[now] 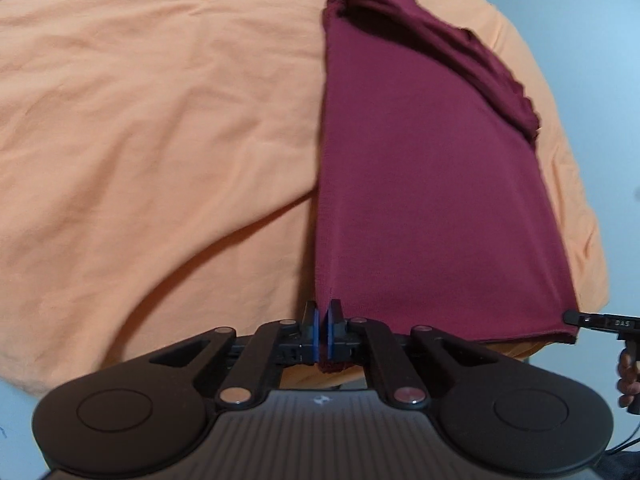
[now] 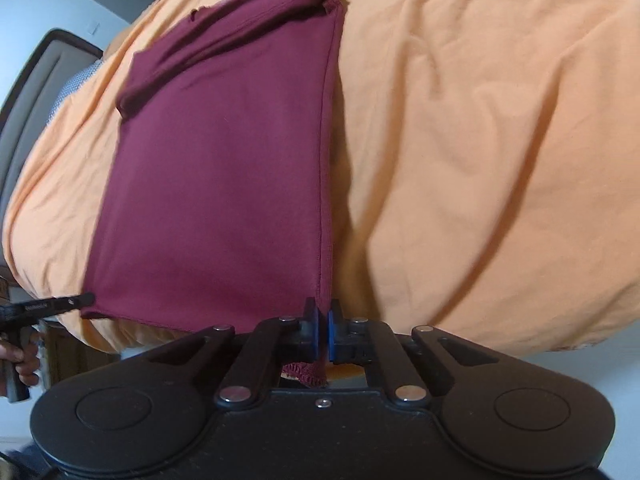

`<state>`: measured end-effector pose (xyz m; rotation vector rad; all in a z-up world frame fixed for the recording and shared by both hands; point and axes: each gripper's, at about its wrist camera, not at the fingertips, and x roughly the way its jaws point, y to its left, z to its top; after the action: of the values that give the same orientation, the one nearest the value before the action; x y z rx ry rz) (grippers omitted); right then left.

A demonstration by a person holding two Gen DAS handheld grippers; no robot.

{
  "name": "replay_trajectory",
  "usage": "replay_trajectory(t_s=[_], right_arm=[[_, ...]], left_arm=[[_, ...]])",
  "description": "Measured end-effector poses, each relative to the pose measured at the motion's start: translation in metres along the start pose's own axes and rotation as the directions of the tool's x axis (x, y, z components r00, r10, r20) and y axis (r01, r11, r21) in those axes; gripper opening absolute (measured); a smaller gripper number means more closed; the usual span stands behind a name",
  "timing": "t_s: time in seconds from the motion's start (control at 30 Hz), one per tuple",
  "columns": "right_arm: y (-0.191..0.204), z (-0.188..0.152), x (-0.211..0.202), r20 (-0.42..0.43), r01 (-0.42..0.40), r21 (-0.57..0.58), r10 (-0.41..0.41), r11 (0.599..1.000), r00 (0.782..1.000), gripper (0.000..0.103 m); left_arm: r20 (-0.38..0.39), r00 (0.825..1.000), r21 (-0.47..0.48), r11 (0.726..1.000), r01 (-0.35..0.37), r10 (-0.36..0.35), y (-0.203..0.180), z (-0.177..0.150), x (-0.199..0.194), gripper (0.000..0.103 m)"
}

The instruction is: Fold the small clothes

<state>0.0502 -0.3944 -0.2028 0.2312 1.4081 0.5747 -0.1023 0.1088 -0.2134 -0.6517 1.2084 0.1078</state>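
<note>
A maroon garment [image 1: 432,184] lies flat as a long folded panel on an orange bedcover [image 1: 152,140], its sleeve part bunched at the far end. My left gripper [image 1: 322,334] is shut on the garment's near left corner, with hem fabric hanging below the pads. In the right wrist view the same maroon garment [image 2: 224,176] stretches away, and my right gripper [image 2: 322,334] is shut on its near right corner. Each gripper's tip shows at the edge of the other's view: the right gripper [image 1: 576,317] and the left gripper [image 2: 86,300], both at the near hem.
The orange bedcover [image 2: 500,160] spreads wide on both sides of the garment. A person's hand [image 2: 20,356] holds the left gripper's handle. A grey headboard or chair frame [image 2: 36,92] stands at the left. White wall [image 1: 592,40] lies beyond the bed.
</note>
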Motion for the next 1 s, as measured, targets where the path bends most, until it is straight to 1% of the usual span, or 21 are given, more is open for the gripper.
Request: replay_trajectory(t_s=[0.07,0.17,0.27,0.4,0.53,0.6,0.67,0.77,0.8,0.87,0.93,0.97,1.0], right_arm=[[0.005,0.009,-0.009,0.035,-0.035,-0.001,0.035,0.999,0.999,0.003],[0.008,0.023,-0.022,0.091,-0.086,0.015,0.084,0.996,0.992,0.003],[0.005,0.04,-0.028,0.132,-0.131,0.061,0.122,0.99,0.984,0.004],[0.006,0.065,-0.027,0.183,-0.182,0.131,0.157,0.974,0.971,0.004],[0.004,0.093,-0.016,0.217,-0.224,0.234,0.174,0.946,0.961,0.004],[0.005,0.111,-0.006,0.226,-0.23,0.278,0.169,0.933,0.959,0.004],[0.007,0.131,0.005,0.229,-0.22,0.302,0.153,0.928,0.961,0.005],[0.009,0.154,0.02,0.233,-0.198,0.338,0.122,0.92,0.965,0.005],[0.008,0.161,0.024,0.232,-0.185,0.363,0.104,0.913,0.967,0.005],[0.006,0.17,0.032,0.232,-0.168,0.411,0.076,0.896,0.97,0.006],[0.004,0.176,0.04,0.222,-0.139,0.45,0.04,0.882,0.974,0.011],[0.002,0.177,0.044,0.214,-0.126,0.471,0.026,0.873,0.977,0.012],[0.001,0.178,0.047,0.209,-0.118,0.49,0.015,0.864,0.978,0.014]], left_arm=[[0.026,0.999,0.005,1.0,0.02,-0.02,-0.003,0.011,-0.01,0.002],[0.077,0.996,-0.017,0.999,0.05,-0.049,-0.006,0.027,-0.023,0.003],[0.112,0.991,-0.038,0.996,0.078,-0.073,-0.009,0.048,-0.027,0.003],[0.152,0.983,-0.072,0.991,0.115,-0.103,-0.015,0.08,-0.023,0.003],[0.153,0.98,-0.096,0.985,0.14,-0.125,-0.025,0.121,-0.004,0.003],[0.141,0.983,-0.078,0.989,0.128,-0.117,-0.031,0.143,0.008,0.003],[0.125,0.988,-0.043,0.994,0.099,-0.093,-0.039,0.164,0.02,0.003],[0.094,0.995,0.008,0.999,0.038,-0.039,-0.05,0.188,0.04,0.003],[0.082,0.996,0.007,1.0,0.022,-0.022,-0.052,0.194,0.046,0.003],[0.06,0.998,-0.008,1.0,0.001,-0.001,-0.049,0.201,0.057,0.003],[0.037,0.999,-0.059,0.998,-0.011,0.013,-0.043,0.208,0.068,0.005],[0.025,1.0,-0.094,0.996,-0.005,0.007,-0.038,0.209,0.072,0.007],[0.019,1.0,-0.143,0.99,0.007,-0.004,-0.033,0.21,0.074,0.013]])
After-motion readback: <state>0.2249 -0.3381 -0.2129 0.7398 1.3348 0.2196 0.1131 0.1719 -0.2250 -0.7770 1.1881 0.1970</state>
